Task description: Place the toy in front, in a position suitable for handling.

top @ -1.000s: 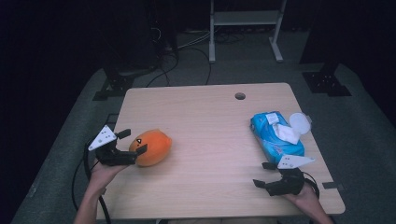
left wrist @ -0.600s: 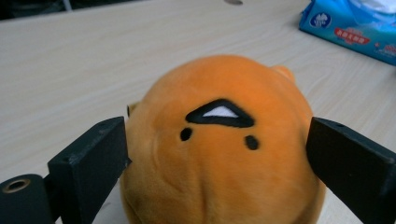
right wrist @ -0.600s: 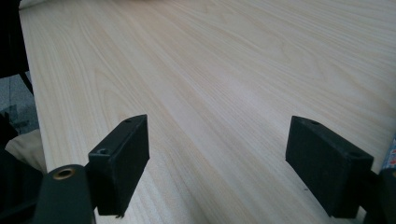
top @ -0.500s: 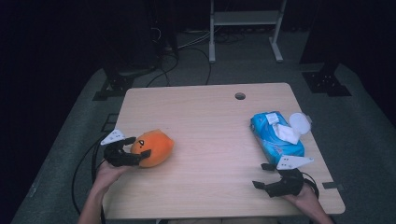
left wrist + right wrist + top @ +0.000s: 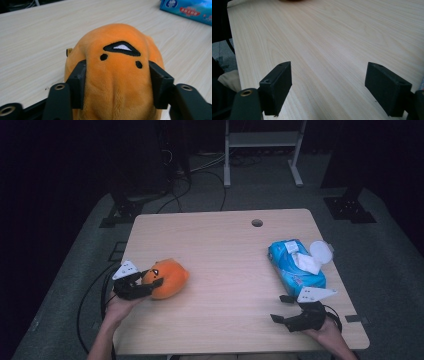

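From the high view, the left gripper (image 5: 150, 281) sits at the near left of the surface (image 5: 225, 260), its jaws having just closed onto the orange plush toy (image 5: 167, 277), which lies on the wood close to the left edge. The right gripper (image 5: 285, 312) rests near the near right corner with its jaws spread and nothing between them; just beyond it lies a blue pack of wet wipes (image 5: 295, 265), its round lid (image 5: 320, 251) flipped open. In the left gripper view, the plush toy (image 5: 117, 75) fills the gap between the two black jaws, each pad pressed into a flank just behind the embroidered face, and the fabric bulges slightly above them. The hold looks centred, so a good lift would probably be straight up and slow, keeping the squeeze steady because soft stuffing can give way and let the toy sag or slip. The wipes pack (image 5: 187, 10) shows at the far right, well apart. In the right gripper view, the jaws stand wide apart over bare wood (image 5: 337, 37), gripping nothing; it seems best kept still until the toy is clear of the surface.
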Action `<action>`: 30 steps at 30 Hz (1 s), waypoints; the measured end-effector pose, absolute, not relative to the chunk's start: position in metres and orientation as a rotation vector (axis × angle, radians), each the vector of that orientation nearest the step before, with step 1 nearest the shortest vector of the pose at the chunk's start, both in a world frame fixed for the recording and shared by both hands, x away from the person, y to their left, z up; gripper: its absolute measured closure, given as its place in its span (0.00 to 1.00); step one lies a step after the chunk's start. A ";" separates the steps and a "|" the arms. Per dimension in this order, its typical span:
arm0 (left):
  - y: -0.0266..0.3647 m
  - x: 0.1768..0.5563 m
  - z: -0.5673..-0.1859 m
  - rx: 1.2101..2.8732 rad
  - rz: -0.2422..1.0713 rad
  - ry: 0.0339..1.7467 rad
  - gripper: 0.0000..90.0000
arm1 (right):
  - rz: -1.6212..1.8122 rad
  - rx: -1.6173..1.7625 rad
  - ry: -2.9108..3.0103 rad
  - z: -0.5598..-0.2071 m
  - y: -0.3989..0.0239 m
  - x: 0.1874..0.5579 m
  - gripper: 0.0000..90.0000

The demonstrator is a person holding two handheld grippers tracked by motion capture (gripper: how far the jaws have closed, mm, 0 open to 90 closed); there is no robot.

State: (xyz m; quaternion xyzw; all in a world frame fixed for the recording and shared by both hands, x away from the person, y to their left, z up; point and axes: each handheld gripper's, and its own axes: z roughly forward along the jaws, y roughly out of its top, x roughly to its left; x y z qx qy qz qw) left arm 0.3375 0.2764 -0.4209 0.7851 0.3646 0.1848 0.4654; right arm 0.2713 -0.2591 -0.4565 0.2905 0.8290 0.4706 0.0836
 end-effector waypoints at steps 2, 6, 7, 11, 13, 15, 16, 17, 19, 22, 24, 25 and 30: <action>0.272 0.338 -0.416 1.921 0.453 0.874 0.50 | 1.400 0.871 2.474 -0.457 -0.260 0.272 0.23; 0.261 0.338 -0.406 1.886 0.449 0.828 0.51 | 1.399 0.882 2.466 -0.456 -0.263 0.273 0.23; 0.256 0.338 -0.403 1.872 0.434 0.809 0.51 | 1.403 0.885 2.458 -0.456 -0.264 0.273 0.23; 0.236 0.337 -0.398 1.887 0.415 0.752 0.51 | 1.398 0.895 2.457 -0.456 -0.267 0.273 0.23; 0.223 0.337 -0.395 1.872 0.401 0.723 0.51 | 1.397 0.891 2.455 -0.456 -0.267 0.272 0.23; 0.214 0.336 -0.393 1.860 0.389 0.701 0.51 | 1.404 0.890 2.447 -0.455 -0.269 0.272 0.23; 0.207 0.336 -0.390 1.858 0.384 0.682 0.51 | 1.406 0.893 2.444 -0.455 -0.269 0.272 0.23; 0.203 0.337 -0.389 1.856 0.380 0.674 0.51 | 1.407 0.897 2.441 -0.455 -0.271 0.272 0.23; 0.194 0.337 -0.386 1.856 0.371 0.650 0.51 | 1.405 0.901 2.440 -0.455 -0.272 0.272 0.23; 0.180 0.338 -0.383 1.850 0.360 0.620 0.51 | 1.407 0.899 2.433 -0.454 -0.274 0.271 0.23; 0.173 0.338 -0.383 1.851 0.346 0.606 0.51 | 1.416 0.906 2.425 -0.453 -0.276 0.271 0.23; 0.169 0.338 -0.382 1.857 0.346 0.599 0.51 | 1.417 0.910 2.422 -0.453 -0.277 0.271 0.23; 0.147 0.337 -0.385 1.879 0.332 0.559 0.51 | 1.417 0.909 2.414 -0.451 -0.280 0.270 0.23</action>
